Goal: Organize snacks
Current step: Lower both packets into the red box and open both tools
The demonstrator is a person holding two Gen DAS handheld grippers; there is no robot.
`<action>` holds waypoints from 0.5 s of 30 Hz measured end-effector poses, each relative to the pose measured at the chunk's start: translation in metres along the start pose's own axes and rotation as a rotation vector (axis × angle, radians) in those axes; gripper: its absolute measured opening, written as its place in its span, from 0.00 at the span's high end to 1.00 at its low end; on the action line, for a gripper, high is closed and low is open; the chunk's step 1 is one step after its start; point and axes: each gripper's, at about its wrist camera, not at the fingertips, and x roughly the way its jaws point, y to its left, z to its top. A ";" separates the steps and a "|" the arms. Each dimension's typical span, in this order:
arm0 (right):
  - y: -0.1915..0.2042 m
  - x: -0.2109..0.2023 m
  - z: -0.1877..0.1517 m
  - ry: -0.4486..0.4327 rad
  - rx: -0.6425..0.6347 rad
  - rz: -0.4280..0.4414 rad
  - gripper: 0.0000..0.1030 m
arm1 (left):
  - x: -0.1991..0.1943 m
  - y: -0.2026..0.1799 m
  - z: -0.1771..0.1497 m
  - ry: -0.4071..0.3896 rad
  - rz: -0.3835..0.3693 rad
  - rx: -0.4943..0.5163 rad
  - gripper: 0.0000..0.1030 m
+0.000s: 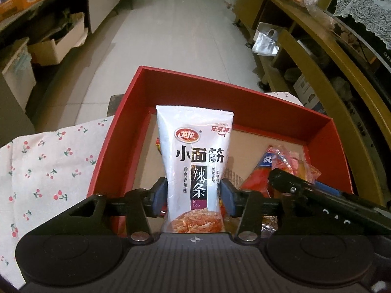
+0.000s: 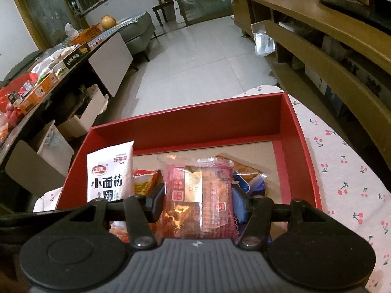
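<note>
Your left claw point(image 1: 194, 195) grips the white spicy-strip packet point(image 1: 195, 156) upright over the red box point(image 1: 244, 112), pads pinching its middle. Your right claw point(image 2: 198, 200) is clamped on a pink clear-wrapped snack pack point(image 2: 200, 195), also w/ the box point(image 2: 185, 127) below. More loose snacks point(image 2: 244, 173) lie on the box floor. Box sits on the cherry-print cloth point(image 1: 48, 161) covering the bench.

Lower end of white spicy-strip packet point(image 1: 195, 161) hidden behind left tongs point(image 1: 194, 196), snacks beneath red-wrapped snack point(image 2: 199, 195) mostly covered
</note>
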 end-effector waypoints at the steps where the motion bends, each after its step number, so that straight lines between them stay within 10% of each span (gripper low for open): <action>1: 0.000 -0.001 0.000 0.000 -0.002 0.002 0.30 | -0.002 0.000 0.000 -0.005 0.002 0.001 0.45; 15: 0.001 -0.035 0.003 -0.063 0.007 0.002 0.27 | -0.032 -0.002 -0.003 -0.057 -0.042 -0.017 0.33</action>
